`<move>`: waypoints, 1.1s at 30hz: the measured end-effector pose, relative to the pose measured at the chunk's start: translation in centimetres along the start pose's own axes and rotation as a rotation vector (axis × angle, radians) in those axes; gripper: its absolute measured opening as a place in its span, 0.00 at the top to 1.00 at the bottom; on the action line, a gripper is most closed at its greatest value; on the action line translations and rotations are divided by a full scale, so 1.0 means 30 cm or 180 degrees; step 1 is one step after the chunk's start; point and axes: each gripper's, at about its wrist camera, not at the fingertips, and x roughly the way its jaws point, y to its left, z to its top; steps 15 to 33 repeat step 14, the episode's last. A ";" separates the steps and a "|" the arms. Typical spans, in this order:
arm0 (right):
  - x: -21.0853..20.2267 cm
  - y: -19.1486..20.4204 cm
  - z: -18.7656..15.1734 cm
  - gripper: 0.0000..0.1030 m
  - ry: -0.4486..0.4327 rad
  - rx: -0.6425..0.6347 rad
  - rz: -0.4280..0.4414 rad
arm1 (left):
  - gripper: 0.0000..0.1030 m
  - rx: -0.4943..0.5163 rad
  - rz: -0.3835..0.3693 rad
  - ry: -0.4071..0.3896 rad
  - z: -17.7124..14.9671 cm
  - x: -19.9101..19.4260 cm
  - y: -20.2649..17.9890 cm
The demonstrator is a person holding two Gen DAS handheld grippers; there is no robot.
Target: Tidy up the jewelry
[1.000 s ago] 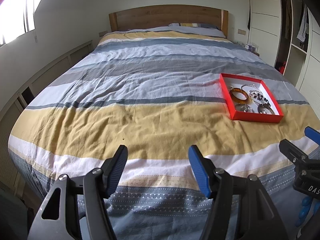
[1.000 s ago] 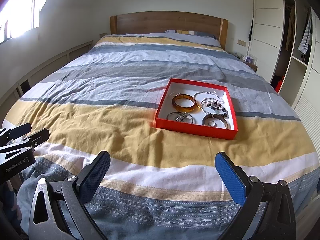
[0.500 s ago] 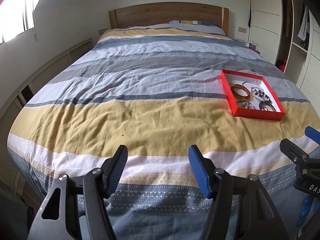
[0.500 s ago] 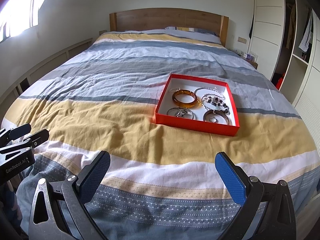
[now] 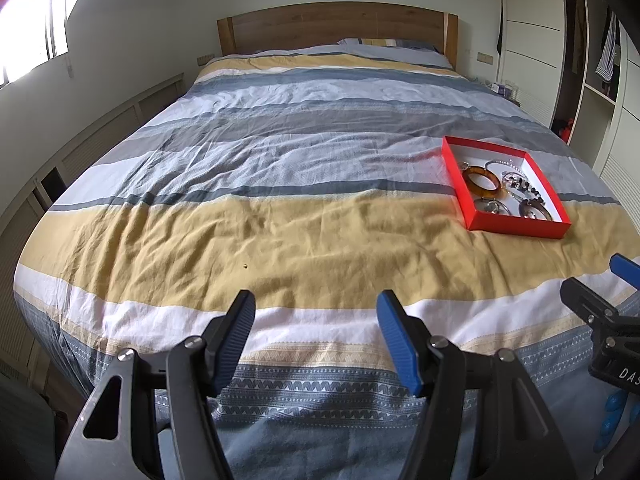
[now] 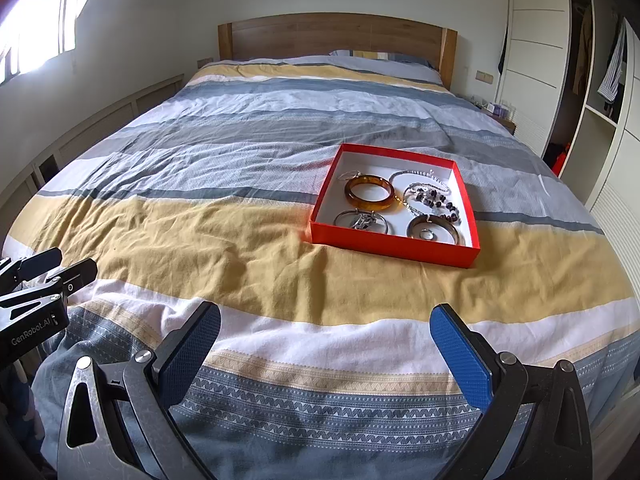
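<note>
Both claws, left (image 5: 316,336) and right (image 6: 326,350), gape apart, empty, over the bed's (image 6: 240,248) foot. Red tray (image 6: 394,245) with bangles (image 6: 369,193) and chains sits on bed, ahead right.

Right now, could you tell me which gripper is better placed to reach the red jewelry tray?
The right gripper, probably: the red tray lies nearly straight ahead of its open jaws, whereas it sits far right of the left gripper. Both are empty.
</note>
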 end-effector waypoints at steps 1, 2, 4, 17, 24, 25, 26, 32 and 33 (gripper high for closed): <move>0.000 0.000 0.000 0.00 0.0000 -0.0001 0.0000 | 0.41 0.0002 0.0005 0.0000 -0.002 0.000 0.000; 0.000 -0.001 0.000 0.00 -0.0001 0.0001 0.0000 | 0.41 0.0000 0.0012 -0.0002 0.001 -0.001 0.000; 0.000 -0.001 0.001 0.00 -0.0003 0.0002 0.0001 | 0.41 -0.0004 0.0040 -0.0006 -0.003 0.002 0.002; 0.000 -0.001 -0.001 0.00 0.0000 -0.0001 -0.0001 | 0.41 0.0011 0.0040 0.0003 -0.008 0.002 0.003; 0.000 -0.001 -0.001 0.00 0.0000 -0.0001 -0.0001 | 0.41 0.0011 0.0040 0.0003 -0.008 0.002 0.003; 0.000 -0.001 -0.001 0.00 0.0000 -0.0001 -0.0001 | 0.41 0.0011 0.0040 0.0003 -0.008 0.002 0.003; 0.000 -0.001 -0.001 0.00 0.0000 -0.0001 -0.0001 | 0.41 0.0011 0.0040 0.0003 -0.008 0.002 0.003; 0.000 -0.001 -0.001 0.00 0.0000 -0.0001 -0.0001 | 0.41 0.0011 0.0040 0.0003 -0.008 0.002 0.003; 0.000 -0.001 -0.001 0.00 0.0000 -0.0001 -0.0001 | 0.41 0.0011 0.0040 0.0003 -0.008 0.002 0.003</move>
